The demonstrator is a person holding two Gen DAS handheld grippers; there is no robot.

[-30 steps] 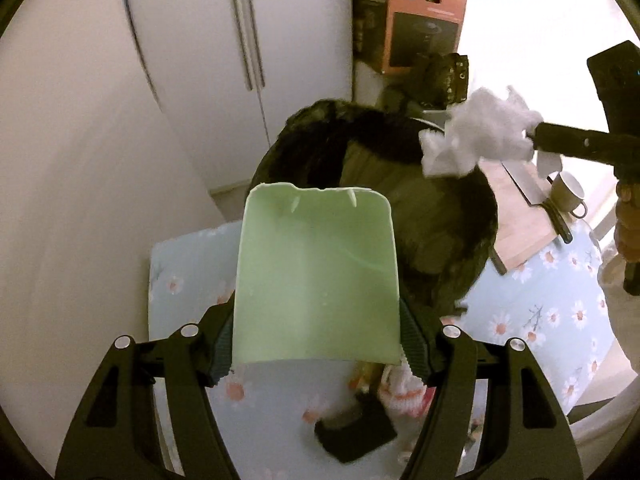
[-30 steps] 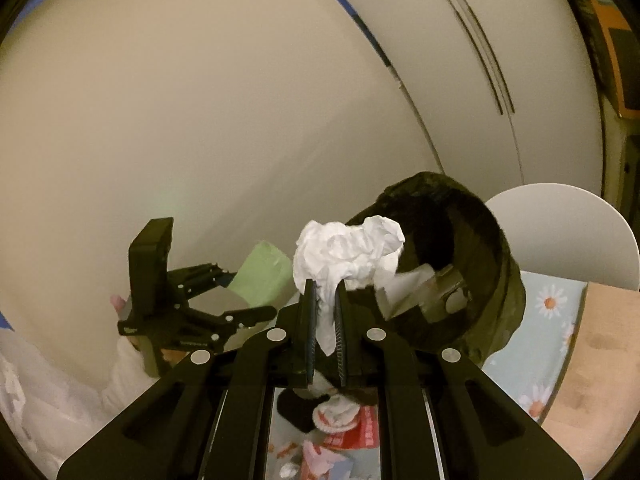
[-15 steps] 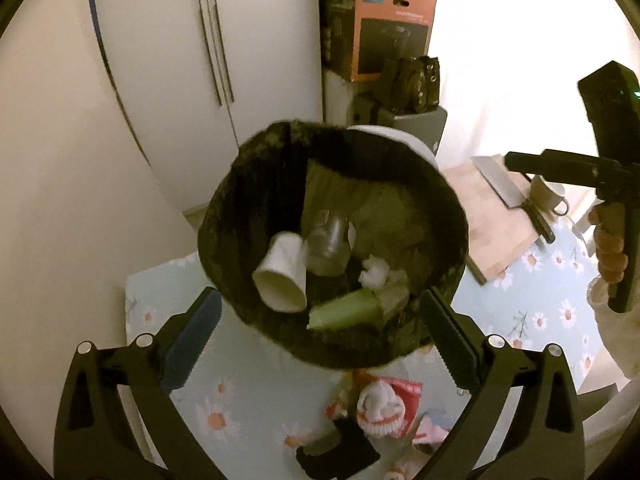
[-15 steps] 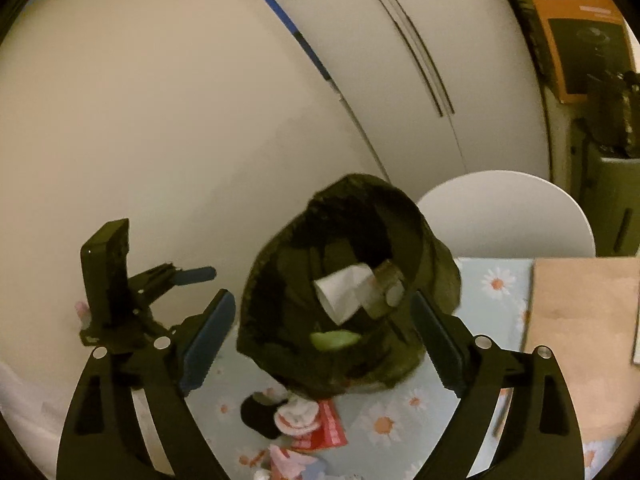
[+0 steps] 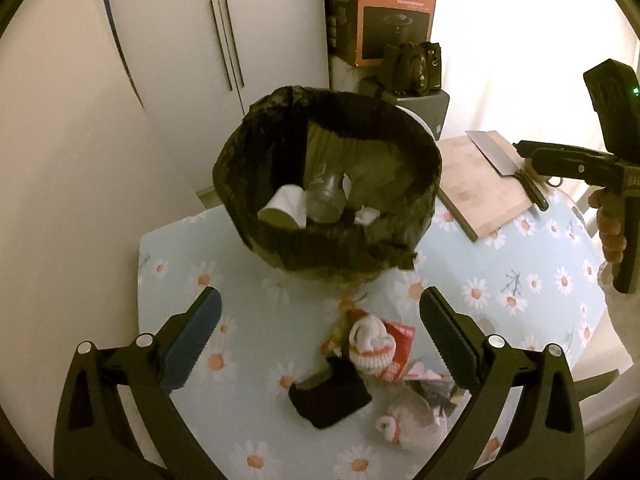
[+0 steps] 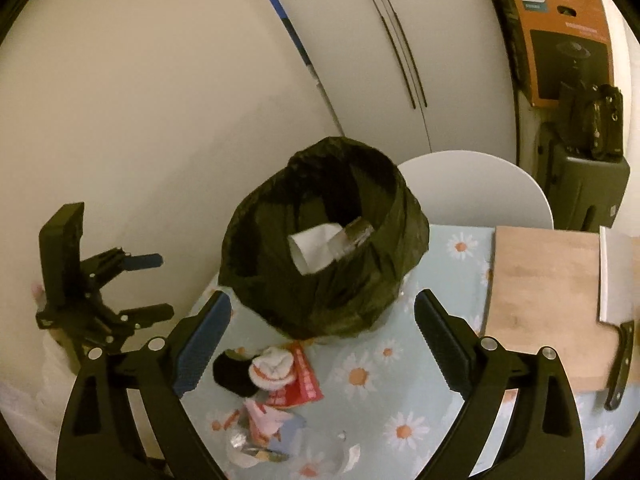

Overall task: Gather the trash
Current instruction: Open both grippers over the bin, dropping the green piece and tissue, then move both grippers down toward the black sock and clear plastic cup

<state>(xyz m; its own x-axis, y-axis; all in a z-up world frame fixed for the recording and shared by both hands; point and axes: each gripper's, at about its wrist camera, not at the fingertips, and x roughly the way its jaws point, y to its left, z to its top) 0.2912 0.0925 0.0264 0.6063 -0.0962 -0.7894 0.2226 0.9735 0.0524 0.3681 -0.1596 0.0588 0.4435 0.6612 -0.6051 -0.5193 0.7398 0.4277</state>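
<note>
Left wrist: trash pile (image 5: 372, 364) between gaping left tongs (image 5: 320, 344).

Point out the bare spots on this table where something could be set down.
Bare cloth lies between the trash bin and the cutting board, and left of the litter pile toward the table's edge. Crowded: in front of the bin, where wrappers and socks lie. The cleaver rests on the board.

Bin (image 5: 328, 184) on table (image 5: 500, 272); trash pile (image 5: 372, 364) before it.
</note>
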